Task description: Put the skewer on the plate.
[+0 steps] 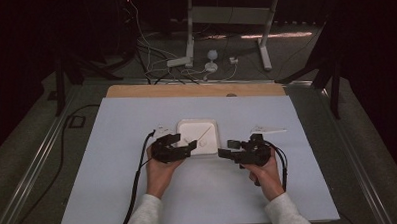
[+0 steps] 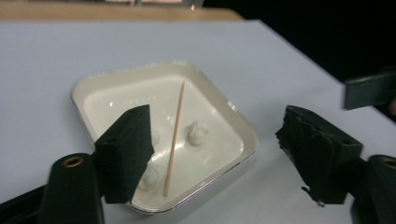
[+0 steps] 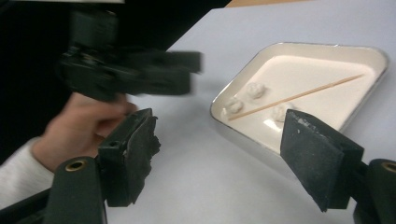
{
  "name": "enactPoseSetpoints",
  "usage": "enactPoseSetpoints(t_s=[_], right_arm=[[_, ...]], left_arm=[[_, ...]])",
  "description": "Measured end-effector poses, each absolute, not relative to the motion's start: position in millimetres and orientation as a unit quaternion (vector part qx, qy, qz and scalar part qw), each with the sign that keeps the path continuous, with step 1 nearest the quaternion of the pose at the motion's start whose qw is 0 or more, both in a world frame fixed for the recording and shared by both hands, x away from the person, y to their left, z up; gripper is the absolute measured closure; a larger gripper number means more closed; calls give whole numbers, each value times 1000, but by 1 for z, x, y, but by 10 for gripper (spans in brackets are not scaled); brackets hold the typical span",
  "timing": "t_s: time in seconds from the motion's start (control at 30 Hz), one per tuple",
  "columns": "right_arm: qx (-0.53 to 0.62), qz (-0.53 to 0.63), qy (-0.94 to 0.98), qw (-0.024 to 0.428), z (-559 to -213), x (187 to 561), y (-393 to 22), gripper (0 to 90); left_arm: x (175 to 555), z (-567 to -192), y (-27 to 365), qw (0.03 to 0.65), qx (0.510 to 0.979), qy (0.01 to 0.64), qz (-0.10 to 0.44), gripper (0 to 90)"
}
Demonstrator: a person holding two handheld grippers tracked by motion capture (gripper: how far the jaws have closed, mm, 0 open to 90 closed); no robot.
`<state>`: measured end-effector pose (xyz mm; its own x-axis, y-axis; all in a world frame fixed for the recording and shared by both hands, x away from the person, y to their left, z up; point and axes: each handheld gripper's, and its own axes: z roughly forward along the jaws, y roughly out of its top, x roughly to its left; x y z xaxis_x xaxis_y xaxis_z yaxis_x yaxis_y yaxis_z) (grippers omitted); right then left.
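A white square tray (image 1: 192, 128) sits mid-table with a thin wooden stick (image 1: 203, 134) lying in it. Through the left gripper view the stick (image 2: 175, 137) lies flat in the tray (image 2: 121, 95) among three small white blobs (image 2: 197, 133). My left gripper (image 1: 183, 142) hovers at the tray's near left corner, jaws wide open and nothing between them (image 2: 219, 149). My right gripper (image 1: 228, 147) stands open at the tray's near right corner. In the right gripper view the empty jaws (image 3: 224, 154) frame the tray (image 3: 317, 65), the stick (image 3: 294, 97) and the blobs (image 3: 255, 89).
The tray rests on a pale sheet (image 1: 139, 194) over a wooden table (image 1: 135, 90). Small white scraps lie left (image 1: 162, 129) and right (image 1: 269, 129) of the tray. Cables trail from both grippers toward the near edge. Table legs and wires stand beyond the far edge.
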<state>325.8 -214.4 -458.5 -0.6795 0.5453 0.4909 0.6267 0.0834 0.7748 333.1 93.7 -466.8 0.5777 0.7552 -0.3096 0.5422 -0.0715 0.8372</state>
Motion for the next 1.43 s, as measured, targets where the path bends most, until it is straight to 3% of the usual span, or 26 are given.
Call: enactPoseSetpoints(t_s=[0.3,0.5,0.83,1.43], right_arm=[[-406,-544,-735,-12,-456,319,-228,175],[-417,-530,-737,-55,-456,309,-244,145],[-437,-518,-729,-92,-466,288,-279,74],[-452,-510,-721,-120,-478,275,-299,19]], left_arm=[[310,-442,136,553,704,424,134,103],[291,-442,163,545,714,406,166,19],[260,-456,210,547,700,411,206,10],[250,-470,228,528,694,434,228,6]])
